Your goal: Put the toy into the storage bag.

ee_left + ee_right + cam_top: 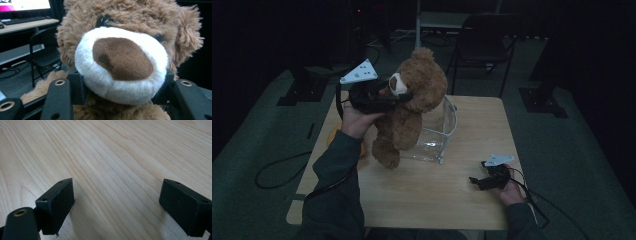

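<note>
A brown teddy bear (412, 112) hangs in the air over the left half of the wooden table (472, 200), feet just above the top. My left gripper (398, 96) is shut on its white muzzle (120, 67); both black jaws press the muzzle's sides. Close up, the bear's face (130, 32) looks straight at the left gripper's camera. My right gripper (476, 181) rests low at the table's right front, pointing left. Its jaws stand wide open (117, 205) over bare wood, nothing between them.
A clear plastic box (439, 132) stands on the table just behind and right of the bear. Something orange (334, 134) lies at the table's left edge behind the left arm. Black chairs (482, 42) stand beyond the table; cables trail on the floor.
</note>
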